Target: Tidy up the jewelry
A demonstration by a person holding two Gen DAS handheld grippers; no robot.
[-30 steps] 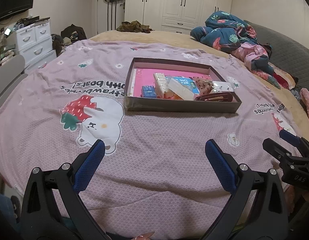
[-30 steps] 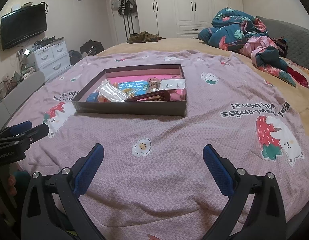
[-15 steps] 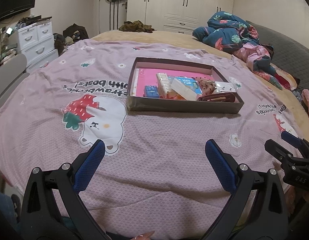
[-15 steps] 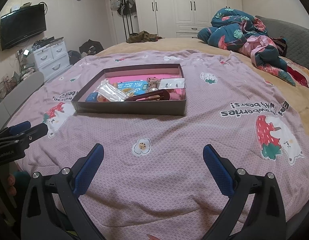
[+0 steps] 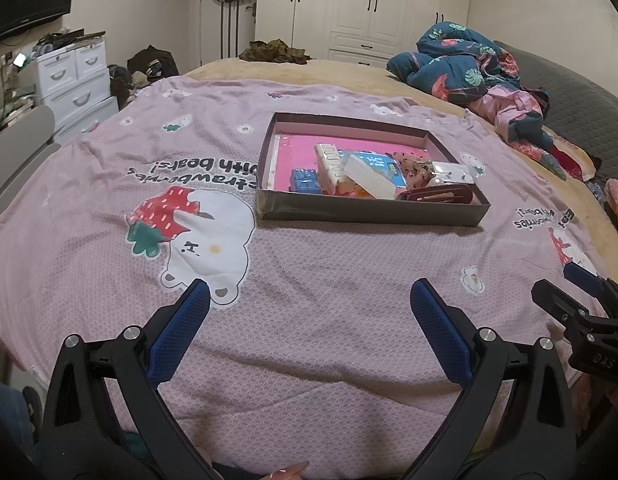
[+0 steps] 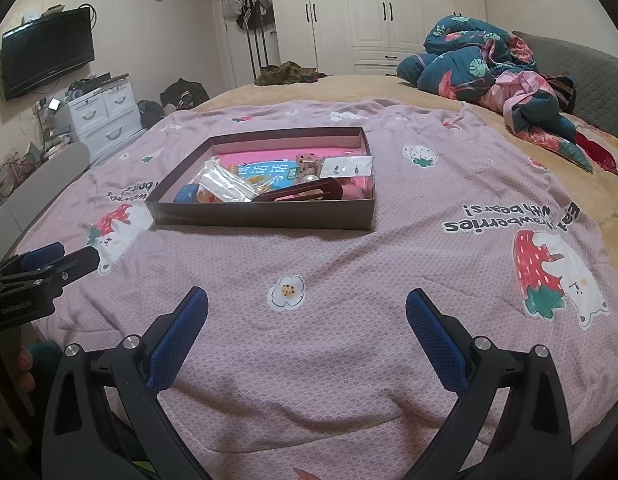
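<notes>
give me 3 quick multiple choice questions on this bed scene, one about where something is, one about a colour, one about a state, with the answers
1. Where does the dark red hair clip lie?
A. on the blanket beside the box
B. inside the box, by its near wall
C. between a gripper's fingers

2. What colour is the box's inner lining?
A. pink
B. green
C. white

3. How do the two grippers stand?
A. both open and empty
B. both shut
C. the left shut on a clip

Answers:
1. B, the clip rests among the items against the near wall.
2. A, bright pink shows under the items.
3. A, the left gripper and right gripper each show a wide gap over the blanket, with nothing held.
</notes>
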